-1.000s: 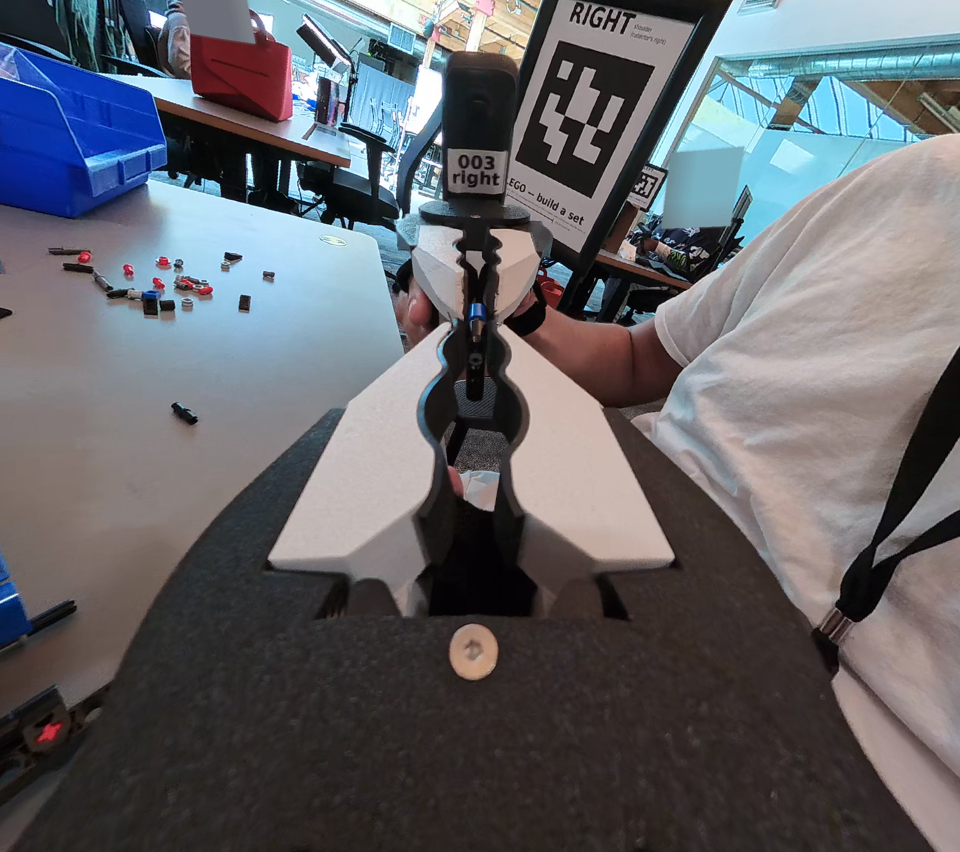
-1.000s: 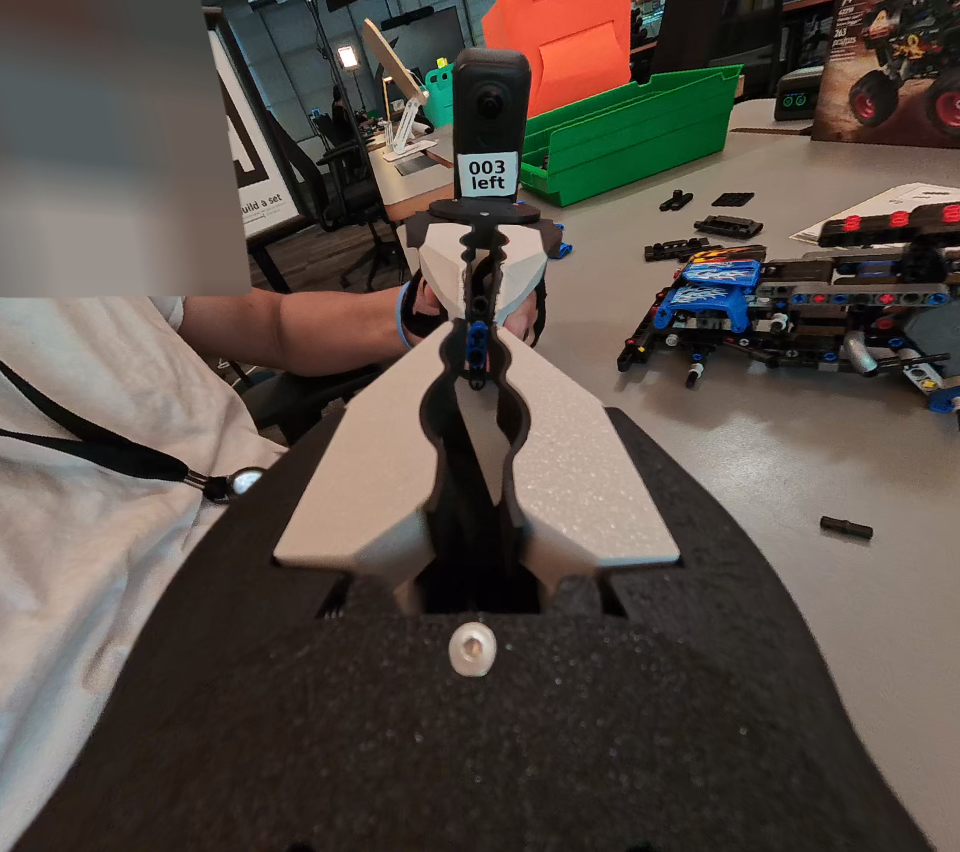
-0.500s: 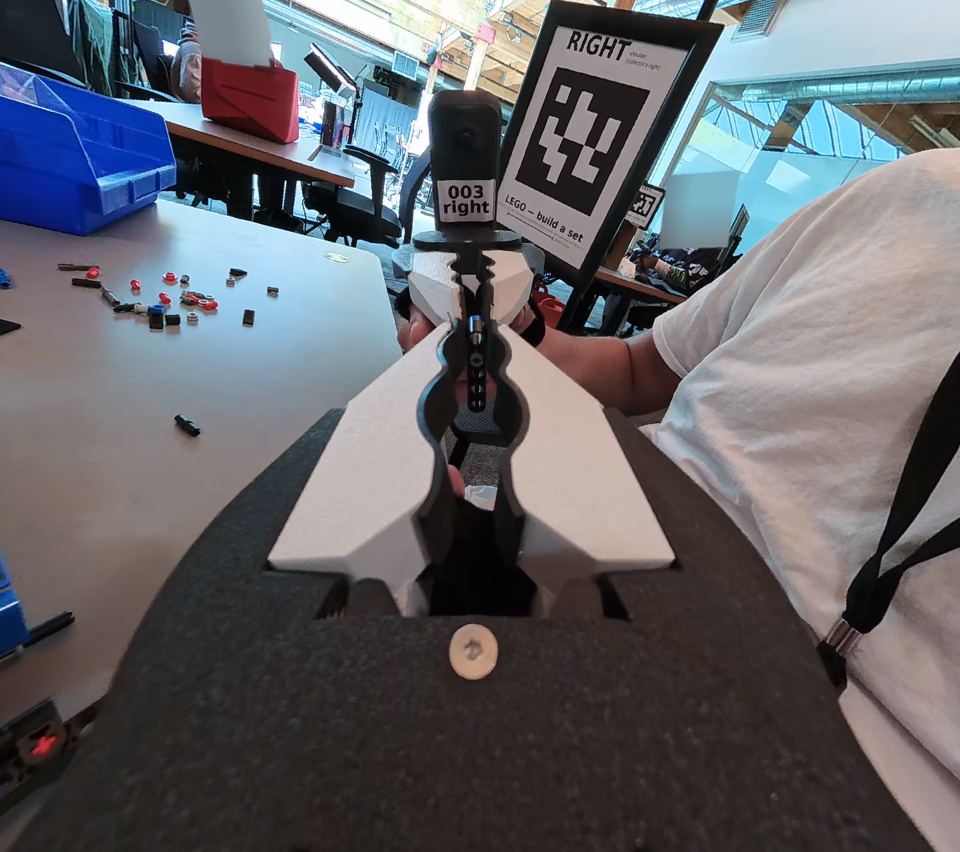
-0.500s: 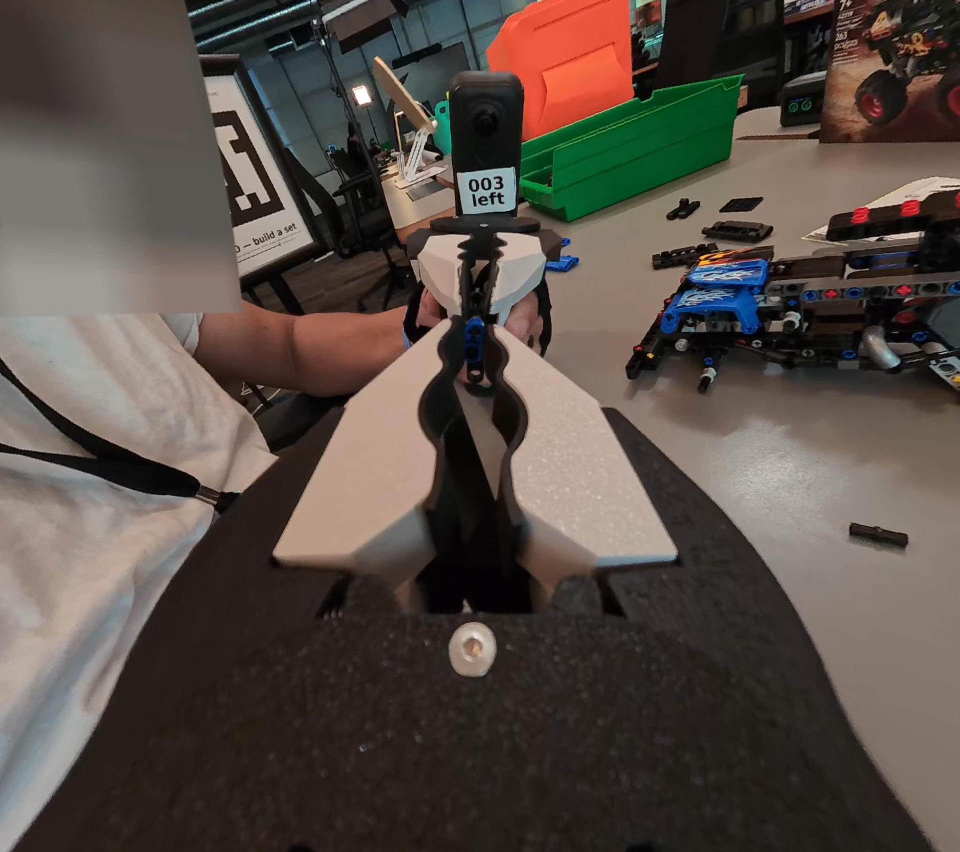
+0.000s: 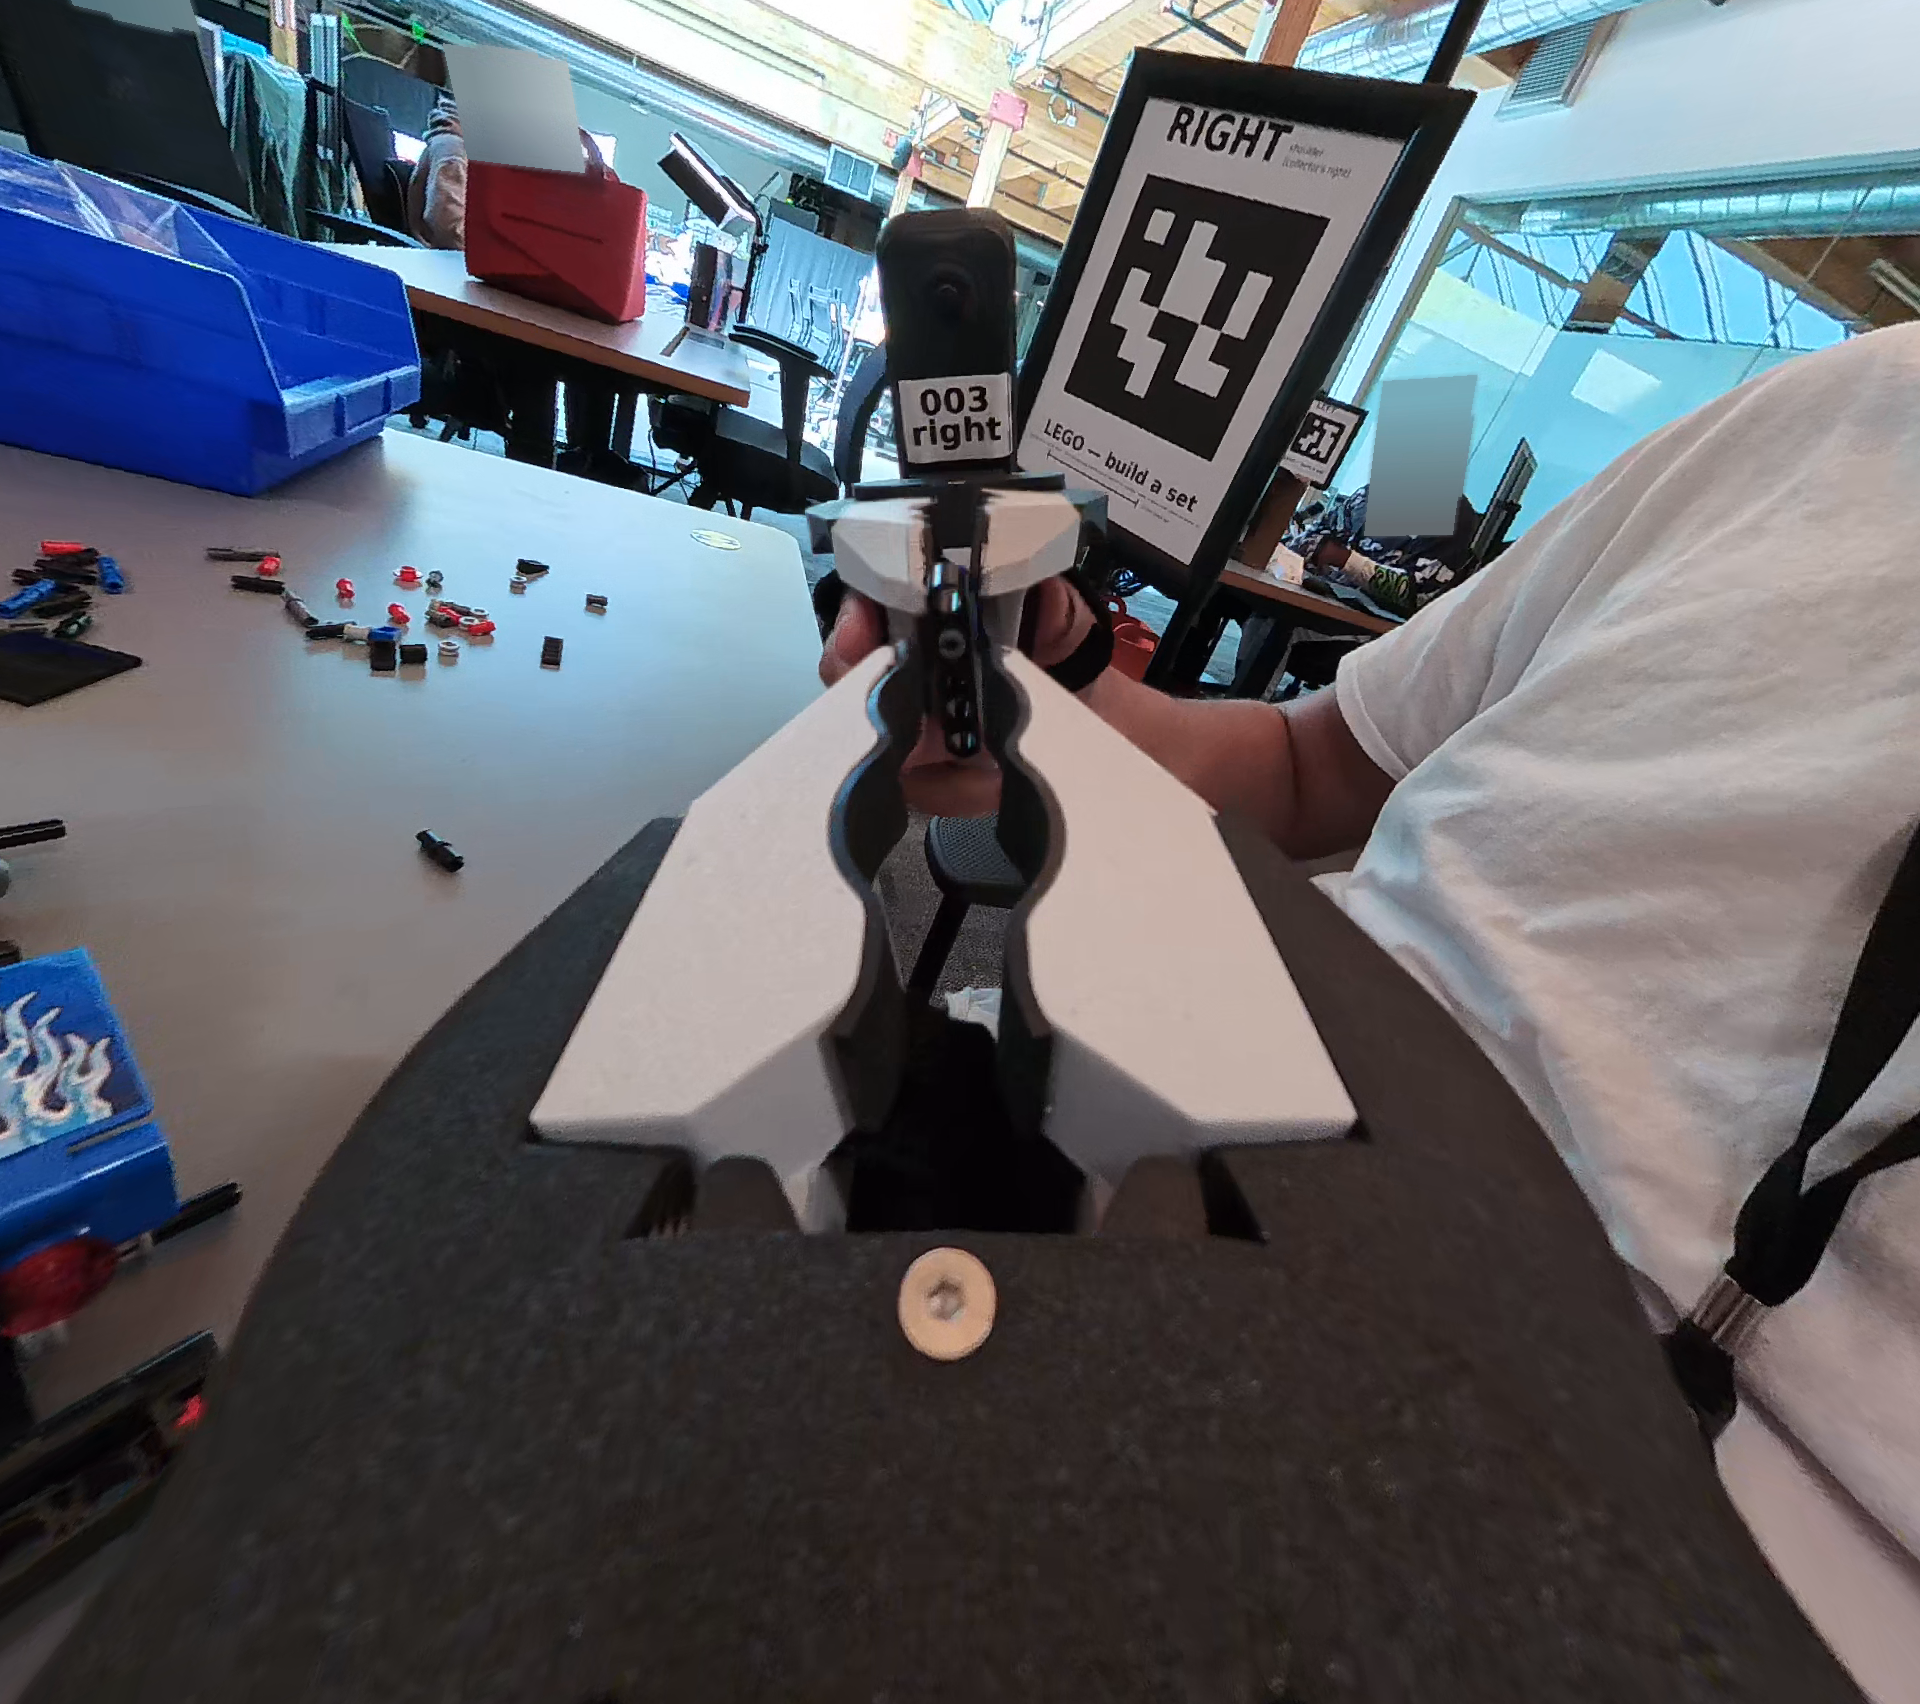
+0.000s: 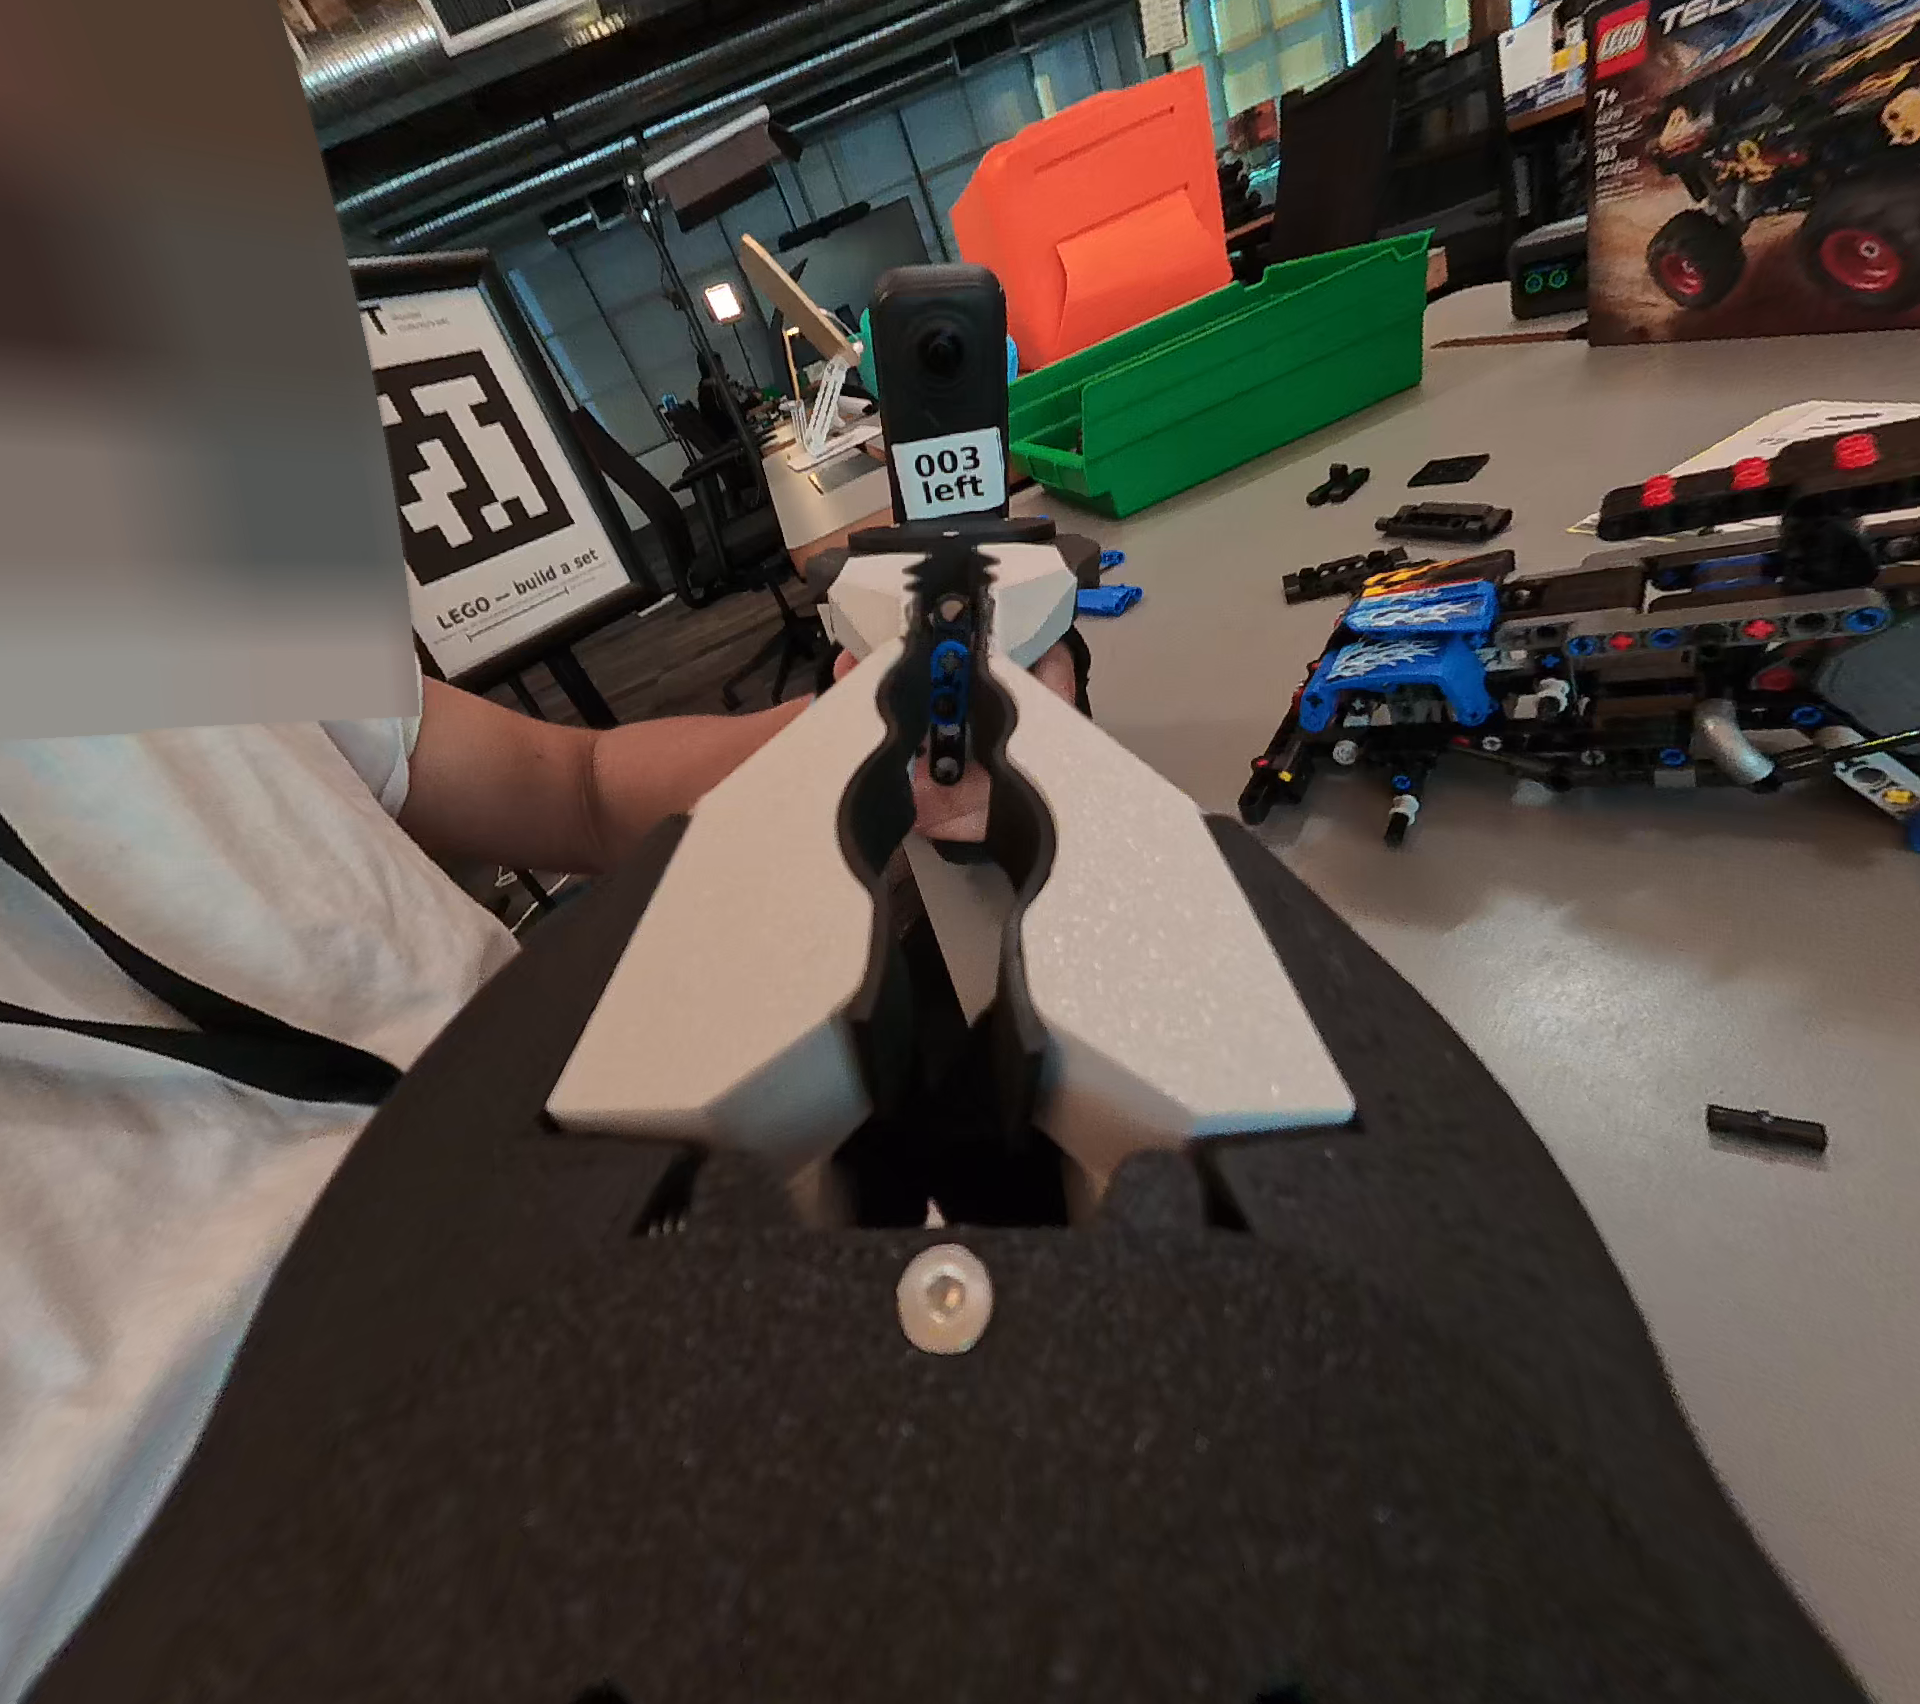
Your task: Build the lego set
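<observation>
L gripper [image 5: 951, 667] & R gripper [image 6: 948, 667], tip to tip, both clenched on black beam [image 6: 948, 698] w/ blue pin, up left of half-built truck [image 6: 1621, 678].

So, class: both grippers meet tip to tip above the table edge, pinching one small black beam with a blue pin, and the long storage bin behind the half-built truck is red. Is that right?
Not quite. The bin behind the truck is green, as the right wrist view shows. The rest stands: the left gripper and right gripper meet tip to tip on the black beam with its blue pin.
</observation>
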Demonstrator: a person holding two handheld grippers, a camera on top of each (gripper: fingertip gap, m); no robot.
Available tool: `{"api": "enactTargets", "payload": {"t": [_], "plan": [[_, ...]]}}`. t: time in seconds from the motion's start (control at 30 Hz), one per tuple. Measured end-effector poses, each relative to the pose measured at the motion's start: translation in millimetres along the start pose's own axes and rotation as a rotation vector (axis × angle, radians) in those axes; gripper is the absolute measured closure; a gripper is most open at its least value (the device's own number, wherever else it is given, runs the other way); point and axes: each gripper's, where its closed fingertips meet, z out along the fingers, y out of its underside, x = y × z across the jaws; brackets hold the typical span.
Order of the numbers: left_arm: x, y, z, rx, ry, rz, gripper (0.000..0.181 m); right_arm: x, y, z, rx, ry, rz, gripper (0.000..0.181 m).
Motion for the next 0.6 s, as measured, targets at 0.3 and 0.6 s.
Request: {"api": "enactTargets", "payload": {"t": [0.3,0.6], "plan": [[5,-2,1,0.019,0.022,0.002,0.175,-4,0,7,-0.021,0.079,-0.123,0.175],[11,0,2,0.011,0.072,-0.029,0.174,-8,-6,7,0.017,0.118,-0.166,0.175]]}}
